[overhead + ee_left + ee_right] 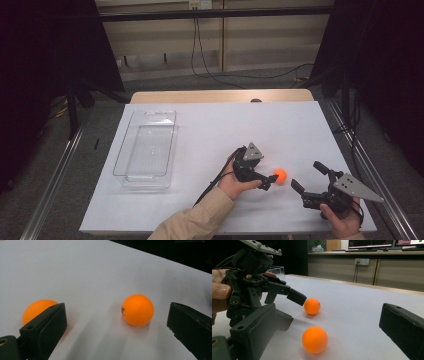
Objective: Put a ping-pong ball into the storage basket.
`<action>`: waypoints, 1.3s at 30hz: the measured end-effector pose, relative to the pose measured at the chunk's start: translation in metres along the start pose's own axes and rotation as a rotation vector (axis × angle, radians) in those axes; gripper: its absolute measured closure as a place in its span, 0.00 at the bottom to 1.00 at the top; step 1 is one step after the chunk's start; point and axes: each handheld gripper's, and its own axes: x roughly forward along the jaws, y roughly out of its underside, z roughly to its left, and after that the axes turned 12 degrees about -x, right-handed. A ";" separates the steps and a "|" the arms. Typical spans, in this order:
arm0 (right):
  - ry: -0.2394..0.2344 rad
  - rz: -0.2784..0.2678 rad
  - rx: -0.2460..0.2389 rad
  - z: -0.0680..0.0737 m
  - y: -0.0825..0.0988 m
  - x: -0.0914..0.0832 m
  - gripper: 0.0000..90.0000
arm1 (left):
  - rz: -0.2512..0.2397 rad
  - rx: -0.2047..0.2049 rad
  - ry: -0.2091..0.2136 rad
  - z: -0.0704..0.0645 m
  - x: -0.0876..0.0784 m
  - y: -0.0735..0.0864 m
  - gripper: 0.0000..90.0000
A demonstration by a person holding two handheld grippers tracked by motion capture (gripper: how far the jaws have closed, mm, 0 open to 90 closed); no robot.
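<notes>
Two orange balls lie on the white sheet. In the left gripper view one ball (pixel 137 310) sits between the jaws of my left gripper (pixel 115 321), which is open and touches nothing. The other ball (pixel 35 310) is partly hidden behind its left jaw. In the high view a ball (pixel 280 175) shows at the jaw tips of the left gripper (pixel 272 179). My right gripper (pixel 306 175) stands open to its right, facing it. In the right gripper view the near ball (pixel 315 339) lies ahead of the open right gripper (pixel 328 315), and the far ball (pixel 312 306) is beside the left gripper (pixel 294 306).
A clear plastic tray (pixel 129 149) lies on the left side of the white sheet (pixel 225 125), well away from both grippers. The table's front edge runs just below the hands. Cables and a dark frame stand beyond the far edge.
</notes>
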 end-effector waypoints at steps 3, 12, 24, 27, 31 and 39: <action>0.000 -0.001 0.002 0.000 0.000 0.000 0.01 | 0.005 0.001 0.004 0.000 0.001 -0.001 0.03; -0.002 -0.001 0.001 0.000 0.000 0.000 0.01 | 0.019 0.005 0.003 -0.002 0.006 -0.003 0.03; -0.004 0.000 -0.001 0.000 0.000 0.000 0.02 | 0.036 0.003 -0.004 -0.002 0.012 -0.002 0.03; -0.004 -0.001 -0.001 0.000 0.000 0.000 0.01 | 0.039 0.005 -0.003 -0.003 0.013 -0.002 0.03; -0.004 0.000 0.004 0.000 0.000 0.000 0.02 | 0.047 0.016 -0.004 -0.004 0.016 -0.001 0.03; -0.006 0.000 0.000 0.000 0.000 0.000 0.02 | 0.057 0.021 -0.005 -0.006 0.020 0.000 0.04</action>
